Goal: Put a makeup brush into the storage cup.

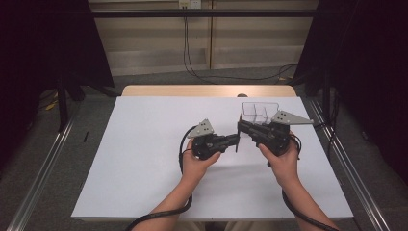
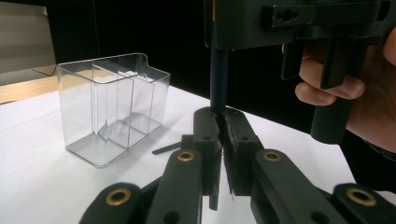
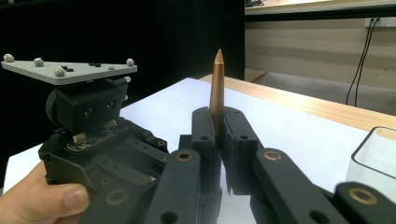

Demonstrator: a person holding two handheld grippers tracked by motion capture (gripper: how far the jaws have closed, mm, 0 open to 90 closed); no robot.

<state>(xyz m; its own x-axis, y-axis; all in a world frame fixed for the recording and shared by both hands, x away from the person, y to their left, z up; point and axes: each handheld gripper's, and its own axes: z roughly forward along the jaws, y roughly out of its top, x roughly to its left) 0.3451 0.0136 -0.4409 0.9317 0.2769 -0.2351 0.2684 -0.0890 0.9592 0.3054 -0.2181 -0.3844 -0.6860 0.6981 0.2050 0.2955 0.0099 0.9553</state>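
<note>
Here, in the high view, the left tool (image 1: 234,140) and the right tool (image 1: 240,128) meet nose to nose over the white tabletop (image 1: 144,159), just in front of a clear box (image 1: 260,113) that stands near the right tool. A thin dark pen (image 1: 236,142) runs between the two tools, too small there to read further. In the left gripper view, the left tool (image 2: 223,128) is pressed together on the pen (image 2: 218,79), which rises as a dark blue shaft into the right tool (image 2: 224,28) held above by a hand (image 2: 369,93). The box (image 2: 112,107) stands upright on the tabletop (image 2: 37,168) off to the left, well apart from the pen, with inner walls splitting it into compartments and nothing visible inside. In the right gripper view, the right tool (image 3: 219,126) is pinching the pen (image 3: 217,88), whose upper part is gold and tapers to a point above the jaws; the left tool (image 3: 140,154) sits just beside it, gripped by a hand (image 3: 42,196). Both tools hold the same slim, smooth, hard rod, so the risk is a tug: if the hands pull apart unevenly or twist, the pen may slip from one grip, tilt and drop to the tabletop. If it has a cap, that may come off with a jerk.
</note>
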